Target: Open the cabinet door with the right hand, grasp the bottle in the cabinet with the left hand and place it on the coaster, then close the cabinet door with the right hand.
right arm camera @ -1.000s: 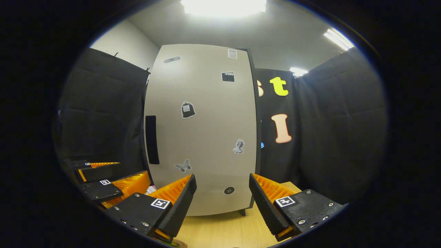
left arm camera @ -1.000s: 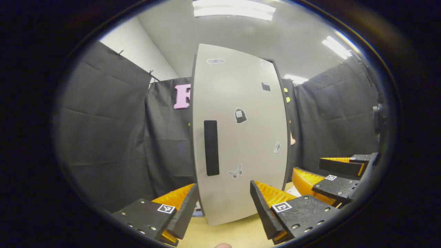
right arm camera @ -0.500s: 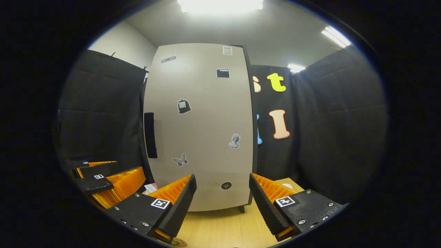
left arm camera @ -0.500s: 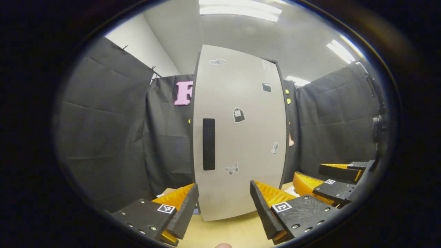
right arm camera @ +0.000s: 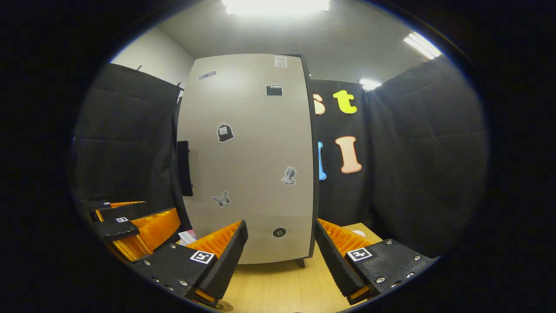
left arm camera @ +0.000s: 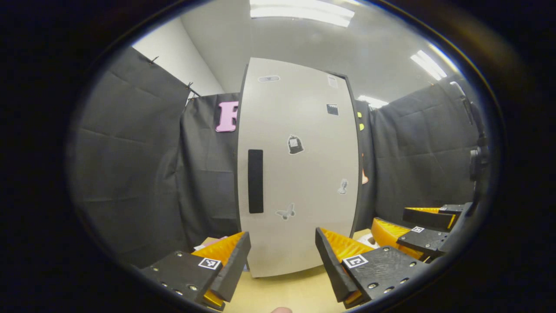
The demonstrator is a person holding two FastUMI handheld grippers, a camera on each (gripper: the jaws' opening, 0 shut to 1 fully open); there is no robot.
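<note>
A tall pale grey cabinet (left arm camera: 299, 174) (right arm camera: 247, 152) stands on a wooden table, its door shut, with small stickers on it and a black vertical handle (left arm camera: 255, 181) (right arm camera: 184, 168) near the left edge. My left gripper (left arm camera: 282, 265) is open in front of the door's lower part, a short way off. My right gripper (right arm camera: 280, 256) is open too, facing the door's lower right. The right gripper (left arm camera: 423, 228) also appears at the right of the left gripper view, and the left gripper (right arm camera: 130, 219) at the left of the right gripper view. The door hides whatever is inside.
The wooden table (right arm camera: 278, 287) runs under both grippers to the cabinet's foot. Black cloth walls (left arm camera: 130, 165) (right arm camera: 417, 165) close in behind and on both sides. A small card or paper (right arm camera: 187, 237) lies near the cabinet's base. A round edge (right arm camera: 223, 307) peeks in at the bottom.
Both grippers have drawn back a little from the cabinet, which looks smaller and sits more to the left in each view. More table shows. Both stay open.
</note>
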